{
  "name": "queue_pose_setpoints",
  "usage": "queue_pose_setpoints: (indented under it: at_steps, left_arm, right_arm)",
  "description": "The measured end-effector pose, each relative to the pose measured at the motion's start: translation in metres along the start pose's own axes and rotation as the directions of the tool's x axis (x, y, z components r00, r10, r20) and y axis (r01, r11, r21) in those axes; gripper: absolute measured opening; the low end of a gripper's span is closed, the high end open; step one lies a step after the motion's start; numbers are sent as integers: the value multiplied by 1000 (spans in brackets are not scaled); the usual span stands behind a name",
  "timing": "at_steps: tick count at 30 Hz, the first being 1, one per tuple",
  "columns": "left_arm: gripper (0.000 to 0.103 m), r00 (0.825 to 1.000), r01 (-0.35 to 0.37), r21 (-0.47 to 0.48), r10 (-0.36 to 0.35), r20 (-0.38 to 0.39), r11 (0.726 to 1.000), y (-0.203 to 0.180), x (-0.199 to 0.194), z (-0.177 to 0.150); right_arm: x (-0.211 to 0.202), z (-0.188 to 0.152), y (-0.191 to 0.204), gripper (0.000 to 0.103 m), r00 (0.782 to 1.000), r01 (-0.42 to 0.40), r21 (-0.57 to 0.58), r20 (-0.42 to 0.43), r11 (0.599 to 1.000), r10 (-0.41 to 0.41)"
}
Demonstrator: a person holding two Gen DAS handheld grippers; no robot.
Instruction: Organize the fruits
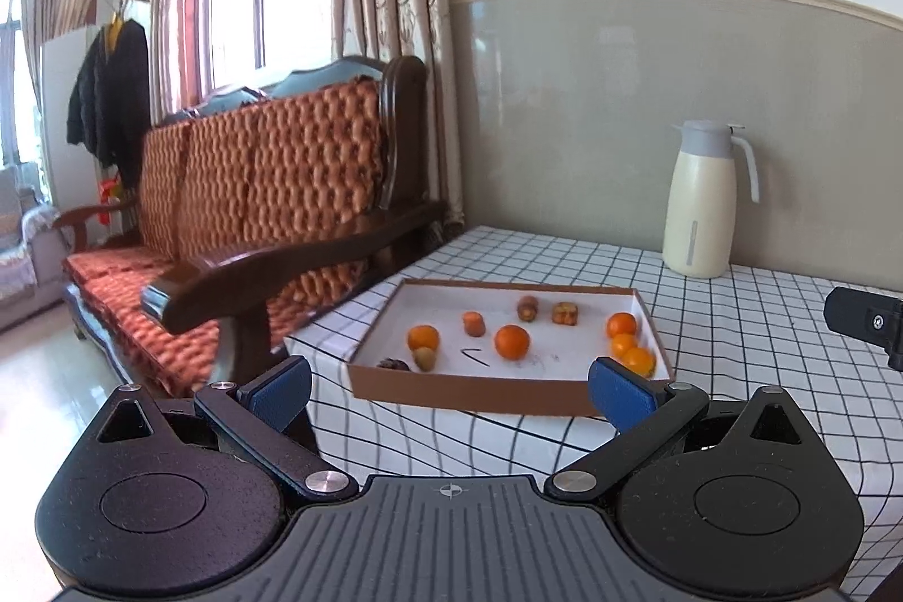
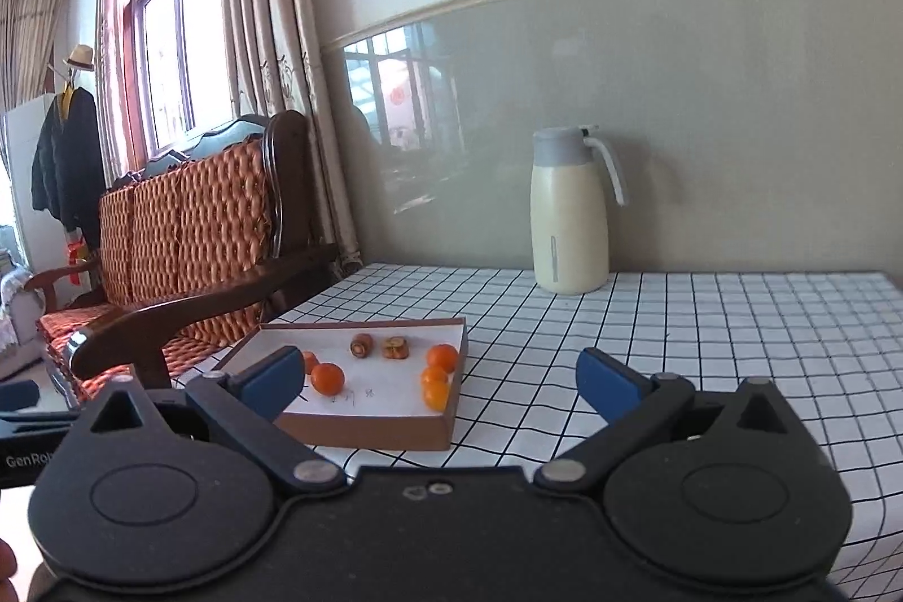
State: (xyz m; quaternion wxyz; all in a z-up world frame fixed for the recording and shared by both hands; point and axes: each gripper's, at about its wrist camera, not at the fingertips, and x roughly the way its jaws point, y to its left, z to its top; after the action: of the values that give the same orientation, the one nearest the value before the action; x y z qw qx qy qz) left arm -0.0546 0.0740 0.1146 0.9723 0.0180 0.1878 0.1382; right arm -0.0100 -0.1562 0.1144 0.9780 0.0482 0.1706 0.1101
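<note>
1. On the checked surface [image 1: 733, 337]: shallow box [image 1: 508, 390] holding oranges [image 1: 512, 341] and small brownish fruits, possibly dates.
2. Left gripper [image 1: 448, 385] fingers spread wide, empty, box just ahead between them.
3. Right gripper [image 2: 440, 379] fingers wide, empty; box ahead-left.

In the right wrist view, the box's [image 2: 361, 433] near-left corner was hidden behind a blue finger [image 2: 271, 382], and one orange [image 2: 310, 361] there was half covered. In the left wrist view, a dark item [image 1: 389, 364] in the box's near-left corner was too small to be identified. The other gripper [image 1: 866, 323], right of the box, was cut off by the edge.
</note>
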Motion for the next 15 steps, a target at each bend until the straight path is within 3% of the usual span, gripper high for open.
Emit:
queue_pose_setpoints:
  at_steps: [15]
  left_arm:
    - [103, 999, 52, -20, -52, -15, 998, -1, 0, -1]
  right_arm:
    - [1, 2, 6, 97, 1000, 6, -22, -1, 1000, -6]
